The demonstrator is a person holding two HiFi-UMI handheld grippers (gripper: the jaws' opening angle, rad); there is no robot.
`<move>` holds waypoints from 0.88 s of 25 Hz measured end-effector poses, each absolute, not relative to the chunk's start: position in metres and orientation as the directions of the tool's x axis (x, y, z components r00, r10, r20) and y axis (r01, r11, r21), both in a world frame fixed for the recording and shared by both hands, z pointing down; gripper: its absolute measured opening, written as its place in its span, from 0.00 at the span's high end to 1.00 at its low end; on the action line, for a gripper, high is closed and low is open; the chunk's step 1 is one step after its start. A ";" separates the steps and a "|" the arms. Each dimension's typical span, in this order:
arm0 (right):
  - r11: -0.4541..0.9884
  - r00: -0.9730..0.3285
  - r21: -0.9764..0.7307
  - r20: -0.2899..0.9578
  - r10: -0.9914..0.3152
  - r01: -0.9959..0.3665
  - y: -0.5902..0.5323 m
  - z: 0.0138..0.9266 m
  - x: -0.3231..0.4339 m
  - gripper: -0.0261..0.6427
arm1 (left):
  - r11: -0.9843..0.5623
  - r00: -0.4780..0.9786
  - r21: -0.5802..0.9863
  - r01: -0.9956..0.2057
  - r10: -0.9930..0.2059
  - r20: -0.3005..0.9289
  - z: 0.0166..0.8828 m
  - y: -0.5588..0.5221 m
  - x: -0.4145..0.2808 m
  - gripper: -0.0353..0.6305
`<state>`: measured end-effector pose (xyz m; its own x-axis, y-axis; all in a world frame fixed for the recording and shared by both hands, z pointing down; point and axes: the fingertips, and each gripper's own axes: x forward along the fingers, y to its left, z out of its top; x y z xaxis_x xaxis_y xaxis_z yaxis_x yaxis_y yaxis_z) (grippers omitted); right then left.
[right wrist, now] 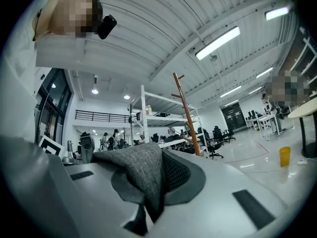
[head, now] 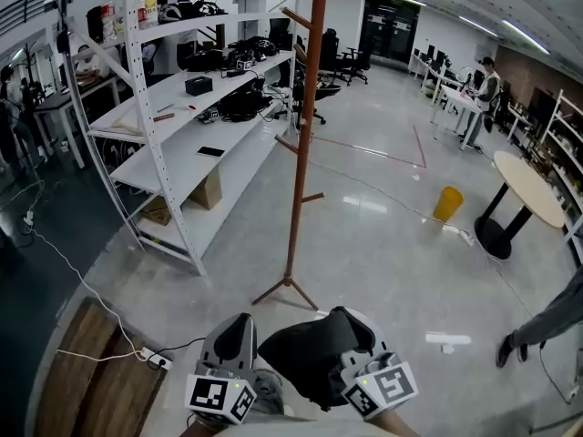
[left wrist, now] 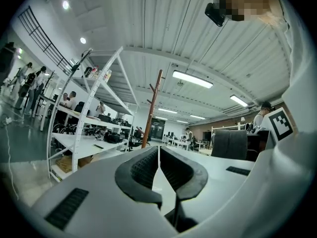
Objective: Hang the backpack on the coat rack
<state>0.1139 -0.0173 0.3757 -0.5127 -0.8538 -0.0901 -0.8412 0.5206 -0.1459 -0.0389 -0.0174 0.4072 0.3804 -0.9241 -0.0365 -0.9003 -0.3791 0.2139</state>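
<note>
Here, at the bottom centre of the head view, the backpack (head: pixel 310 353) shows as a dark, soft, rounded lump of cloth bunched between the two white plastic grippers, up off the glossy pale grey floor (head: pixel 383 235). In the right gripper view the right gripper (right wrist: pixel 157 157) is clamped on a fold of it: coarse grey woven fabric drapes over the left-hand pad and is pinched against the dark ribbed rubber of the other pad (right wrist: pixel 177 171). The left gripper (left wrist: pixel 158 151) has its jaws drawn together, the two black ribbed pads (left wrist: pixel 142 168) meeting at their tips with only a thin slit lower down and nothing held between them. The coat rack (head: pixel 301 153) stands just above the backpack in the head view, apart from it: a slim reddish-brown pole on splayed feet, with short angled pegs (head: pixel 293 16) along its length. White metal shelving (head: pixel 173 167) with flat boards fills the upper left
</note>
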 end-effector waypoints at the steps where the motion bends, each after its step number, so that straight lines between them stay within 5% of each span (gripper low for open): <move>1: 0.520 -0.513 -0.147 -0.086 -0.854 -0.841 -0.021 0.377 0.114 0.91 | -0.373 0.374 0.216 -0.902 -0.927 -0.036 0.408 -0.021 -0.041 0.91; 22: 0.517 -0.510 -0.169 -0.087 -0.856 -0.839 -0.188 0.373 0.090 0.91 | -0.435 0.436 0.201 -0.878 -0.899 -0.040 0.406 -0.206 -0.055 0.91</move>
<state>0.0904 -0.1884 0.3725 -0.5096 -0.8560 -0.0870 -0.8391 0.5168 -0.1695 -0.0555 -0.2061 0.4063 0.4364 -0.8988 -0.0404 -0.8776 -0.4352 0.2009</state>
